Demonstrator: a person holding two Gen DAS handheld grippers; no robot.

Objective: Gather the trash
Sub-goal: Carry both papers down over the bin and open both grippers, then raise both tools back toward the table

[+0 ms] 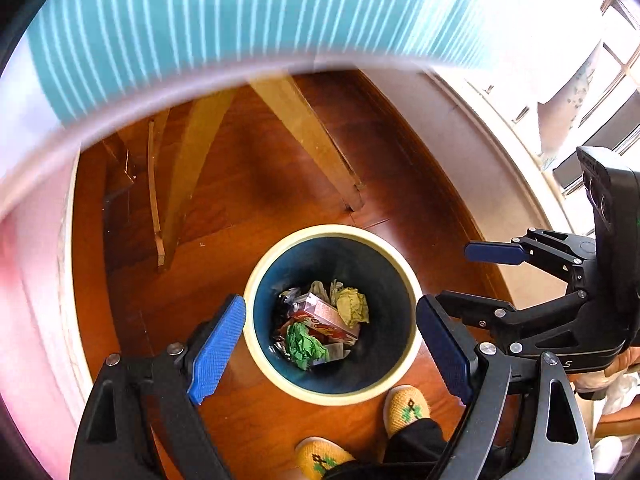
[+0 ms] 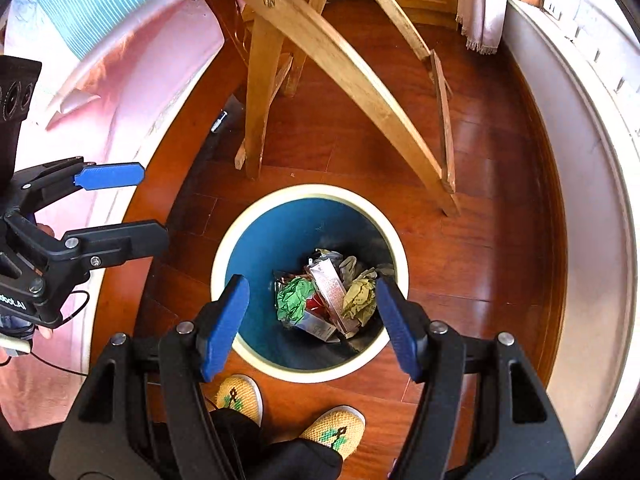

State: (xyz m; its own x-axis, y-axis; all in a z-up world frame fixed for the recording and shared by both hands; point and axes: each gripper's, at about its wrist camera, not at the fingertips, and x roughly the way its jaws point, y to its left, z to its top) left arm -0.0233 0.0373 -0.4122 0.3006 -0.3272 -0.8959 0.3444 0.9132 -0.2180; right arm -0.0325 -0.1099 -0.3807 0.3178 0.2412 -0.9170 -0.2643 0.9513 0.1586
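A round bin with a cream rim [image 1: 332, 230] [image 2: 312, 190] and a blue inside stands on the wooden floor. In it lie crumpled green paper [image 1: 304, 346] [image 2: 294, 300], crumpled yellow paper [image 1: 352, 306] [image 2: 360, 298] and a pink carton [image 1: 326, 316] [image 2: 330, 288]. My left gripper [image 1: 332, 350] [image 2: 132, 208] hangs open above the bin's near side, with nothing between its blue pads. My right gripper [image 2: 311, 330] [image 1: 480, 280] is open and empty too, pointing down over the bin's near edge, to the right of the left one.
A person's feet in yellow knitted slippers [image 1: 406, 408] [image 2: 240, 396] stand just in front of the bin. Wooden furniture legs [image 1: 308, 128] [image 2: 340, 60] rise behind it. A teal striped cloth [image 1: 200, 20] hangs at the back left, and a pale wall base [image 2: 580, 200] curves along the right.
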